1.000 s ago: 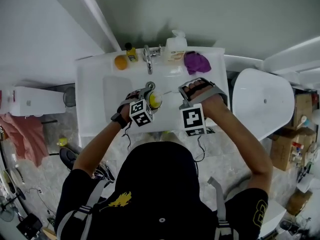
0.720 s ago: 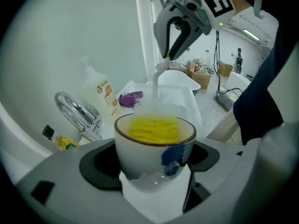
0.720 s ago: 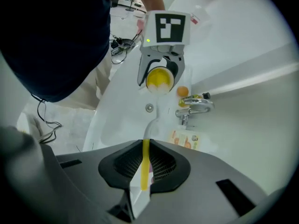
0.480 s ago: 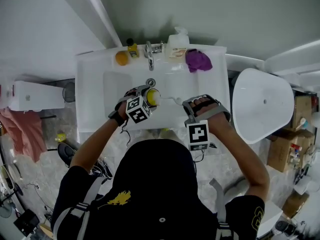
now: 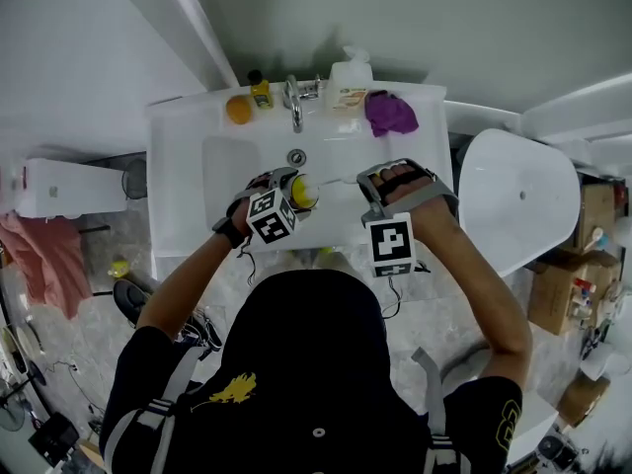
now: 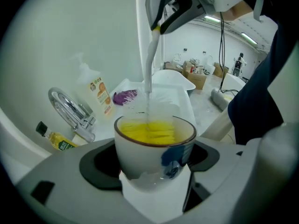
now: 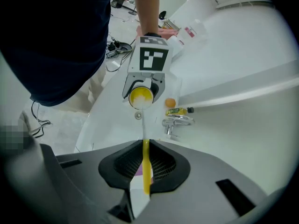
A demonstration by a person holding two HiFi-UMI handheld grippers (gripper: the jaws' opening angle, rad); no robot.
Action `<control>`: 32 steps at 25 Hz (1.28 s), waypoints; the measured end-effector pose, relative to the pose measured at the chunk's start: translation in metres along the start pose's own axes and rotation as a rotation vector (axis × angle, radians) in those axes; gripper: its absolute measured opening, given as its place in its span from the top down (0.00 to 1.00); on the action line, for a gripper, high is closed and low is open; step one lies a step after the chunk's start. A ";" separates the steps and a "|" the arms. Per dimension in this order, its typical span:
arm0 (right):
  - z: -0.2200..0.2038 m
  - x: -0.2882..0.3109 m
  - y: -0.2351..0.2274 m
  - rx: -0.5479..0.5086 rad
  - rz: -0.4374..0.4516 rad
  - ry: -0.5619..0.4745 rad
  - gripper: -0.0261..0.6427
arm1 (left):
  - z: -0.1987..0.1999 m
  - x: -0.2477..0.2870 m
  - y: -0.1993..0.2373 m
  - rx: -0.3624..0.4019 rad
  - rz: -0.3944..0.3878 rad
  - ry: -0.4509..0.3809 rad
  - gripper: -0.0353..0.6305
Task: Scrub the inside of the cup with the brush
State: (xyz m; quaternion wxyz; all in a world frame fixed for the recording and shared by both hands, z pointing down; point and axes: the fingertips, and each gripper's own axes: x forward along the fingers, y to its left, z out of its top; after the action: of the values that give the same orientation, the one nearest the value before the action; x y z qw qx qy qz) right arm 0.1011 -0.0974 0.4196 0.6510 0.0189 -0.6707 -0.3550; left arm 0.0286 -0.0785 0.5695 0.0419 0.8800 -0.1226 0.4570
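A white cup with a yellow inside and a brown rim sits between the jaws of my left gripper, which is shut on it over the sink. In the head view the cup lies on its side, mouth toward the right. My right gripper is shut on the yellow handle of the brush. The brush's white shaft runs down to the cup's mouth, and its pale bristles reach into the cup. From the right gripper view the cup shows as a yellow disc under the left gripper's marker cube.
The white sink has a drain and a chrome faucet. On its back ledge stand a soap bottle, a purple cloth, an orange object and a small yellow bottle. A white tub stands to the right.
My right gripper drew back toward the person half a second ago, then came forward again, pushing the brush back to the cup. The left gripper and cup hardly moved.
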 end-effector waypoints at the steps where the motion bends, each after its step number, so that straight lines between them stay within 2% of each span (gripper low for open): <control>1: -0.005 0.005 0.006 -0.002 0.017 0.007 0.86 | 0.000 -0.003 -0.001 -0.010 -0.002 -0.008 0.32; 6: -0.010 0.019 0.025 0.070 0.034 -0.012 0.86 | -0.004 -0.017 -0.009 -0.181 -0.038 -0.083 0.32; 10: 0.001 0.014 0.024 0.123 0.010 -0.062 0.86 | -0.011 -0.028 -0.009 -0.218 -0.008 -0.120 0.32; 15: -0.005 0.007 0.025 0.238 -0.035 -0.095 0.86 | -0.006 -0.043 0.009 -0.327 0.057 -0.216 0.32; 18: -0.009 -0.001 0.026 0.309 -0.061 -0.105 0.86 | 0.002 -0.051 0.015 -0.342 0.086 -0.263 0.32; 26: -0.025 -0.027 0.027 0.431 -0.155 -0.113 0.86 | 0.016 -0.063 0.024 -0.317 0.150 -0.352 0.33; 29: -0.032 -0.030 0.033 0.527 -0.158 -0.136 0.86 | 0.022 -0.070 0.027 -0.329 0.155 -0.375 0.33; 32: -0.037 -0.032 0.042 0.669 -0.156 -0.181 0.86 | 0.026 -0.075 0.030 -0.357 0.157 -0.408 0.33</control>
State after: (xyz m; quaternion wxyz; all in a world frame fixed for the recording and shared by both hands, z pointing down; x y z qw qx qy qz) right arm 0.1570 -0.0672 0.4089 0.5174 0.2506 -0.8015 -0.1644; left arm 0.0000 -0.0995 0.4927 0.1353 0.9202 -0.2749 0.2435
